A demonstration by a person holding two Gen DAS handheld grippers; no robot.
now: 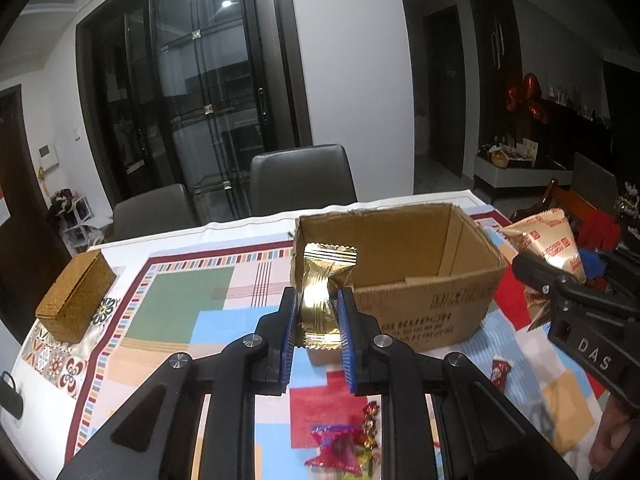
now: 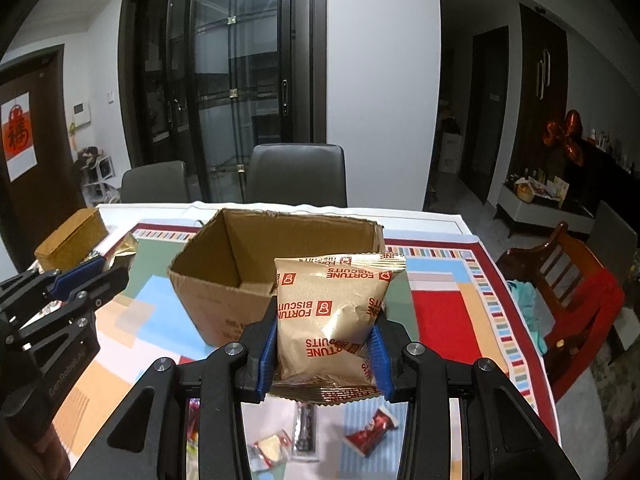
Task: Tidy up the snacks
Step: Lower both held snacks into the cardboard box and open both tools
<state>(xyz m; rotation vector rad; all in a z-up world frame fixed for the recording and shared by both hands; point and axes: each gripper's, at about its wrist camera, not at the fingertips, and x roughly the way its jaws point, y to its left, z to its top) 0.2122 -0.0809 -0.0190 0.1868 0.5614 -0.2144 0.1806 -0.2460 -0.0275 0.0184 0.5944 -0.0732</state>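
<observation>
A home dining room: a surface [image 2: 436, 312] under a patchwork cloth fills the lower frame, grey chairs [image 2: 296, 174] and glass doors [image 2: 236, 80] stand behind at centre, a red paper charm [image 2: 18, 136] hangs at left, balloons [image 2: 564, 136] at right.

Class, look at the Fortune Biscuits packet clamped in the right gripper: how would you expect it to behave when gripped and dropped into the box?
The Fortune Biscuits packet looks puffed and creased, so probably light and yielding. Its glossy film may slip. Biscuits inside could crack if the right gripper squeezes hard.

The cardboard box [image 1: 400, 264] sits on the table [image 1: 168, 312], the woven box [image 1: 76, 296] to its left, chairs [image 1: 302, 178] behind.
</observation>
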